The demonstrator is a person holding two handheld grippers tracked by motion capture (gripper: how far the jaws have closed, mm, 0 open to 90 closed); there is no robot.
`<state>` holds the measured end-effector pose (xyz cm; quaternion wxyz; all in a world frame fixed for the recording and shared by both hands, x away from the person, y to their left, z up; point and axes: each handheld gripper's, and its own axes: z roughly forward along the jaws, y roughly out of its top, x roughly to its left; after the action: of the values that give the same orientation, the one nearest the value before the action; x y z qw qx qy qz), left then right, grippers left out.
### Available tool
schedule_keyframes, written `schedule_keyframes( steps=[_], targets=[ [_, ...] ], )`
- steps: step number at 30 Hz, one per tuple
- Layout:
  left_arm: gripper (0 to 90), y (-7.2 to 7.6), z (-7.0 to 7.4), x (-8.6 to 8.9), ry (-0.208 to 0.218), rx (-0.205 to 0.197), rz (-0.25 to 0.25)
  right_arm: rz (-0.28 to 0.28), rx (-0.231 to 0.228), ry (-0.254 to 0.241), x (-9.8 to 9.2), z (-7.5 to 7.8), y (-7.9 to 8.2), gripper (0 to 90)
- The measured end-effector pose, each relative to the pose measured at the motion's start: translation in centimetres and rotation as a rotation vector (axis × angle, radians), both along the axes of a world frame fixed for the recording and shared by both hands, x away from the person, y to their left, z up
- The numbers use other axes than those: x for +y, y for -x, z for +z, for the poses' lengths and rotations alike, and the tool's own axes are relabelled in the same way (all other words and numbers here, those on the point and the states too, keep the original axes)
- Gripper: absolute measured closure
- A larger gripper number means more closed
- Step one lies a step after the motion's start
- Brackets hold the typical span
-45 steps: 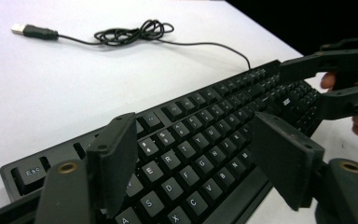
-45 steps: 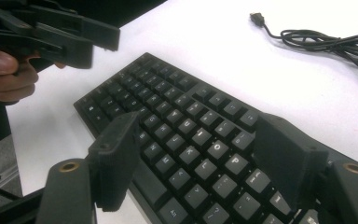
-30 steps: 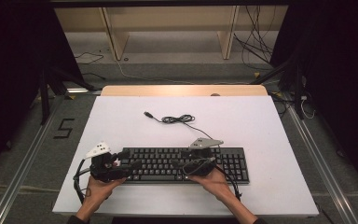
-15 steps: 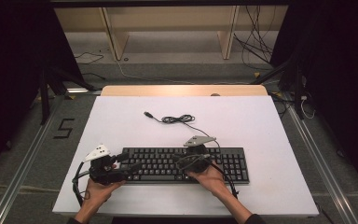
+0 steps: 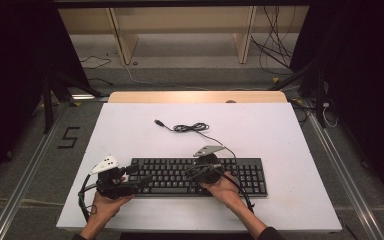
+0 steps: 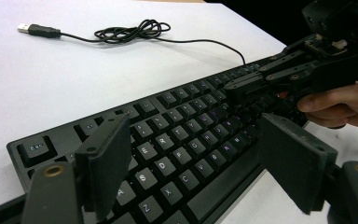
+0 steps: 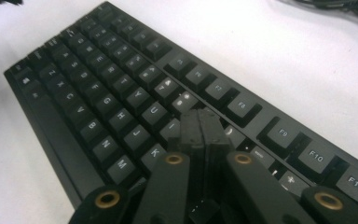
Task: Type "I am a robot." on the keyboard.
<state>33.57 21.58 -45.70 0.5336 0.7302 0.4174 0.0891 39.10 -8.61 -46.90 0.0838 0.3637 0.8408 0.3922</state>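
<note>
Keyboard lies near the table's front edge; the right gripper, jaws pressed together and holding nothing, pokes its keys like a fingertip, while the left gripper spreads wide around its end, probably steadying it.

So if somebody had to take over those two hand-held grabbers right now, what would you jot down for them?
Left gripper: jaws open, hovering over the left end of the black keyboard, nothing held.
Right gripper: jaws have just closed, nothing between them; closed tip sits over the keys around I and K, like a finger poised to press. Whether it touches a key is unclear.
The keyboard lies flat near the front of the white table; its cable lies coiled behind, unplugged.
Done: right jaws shut. Left: the pressing itself, probably.
</note>
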Motion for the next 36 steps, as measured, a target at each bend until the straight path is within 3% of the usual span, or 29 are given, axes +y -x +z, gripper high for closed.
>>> schedule_keyframes(
  steps=[11,18,22,27,30,36],
  targets=[
    [25.6,-0.1,-0.1,0.1,-0.004,0.000,-0.001,0.005,0.011,0.041,0.5,-0.8,-0.2,90.0],
    [25.7,-0.1,0.0,0.2,-0.002,-0.005,0.007,-0.010,0.013,0.016,0.2,-0.6,-0.2,89.4],
    [25.7,-0.1,-0.1,0.3,0.002,-0.006,0.011,-0.009,0.002,-0.065,-0.5,0.3,0.1,80.3],
    [25.7,-0.1,0.0,0.4,0.003,-0.013,0.013,0.013,-0.016,-0.156,-1.1,1.2,0.9,60.6],
    [25.7,-0.1,0.0,0.5,0.005,-0.016,0.016,0.035,-0.033,-0.165,-1.1,1.6,1.5,49.1],
    [25.7,-0.1,0.0,0.7,0.007,-0.020,0.024,0.064,-0.046,-0.203,-0.9,2.0,2.4,39.4]
  ],
)
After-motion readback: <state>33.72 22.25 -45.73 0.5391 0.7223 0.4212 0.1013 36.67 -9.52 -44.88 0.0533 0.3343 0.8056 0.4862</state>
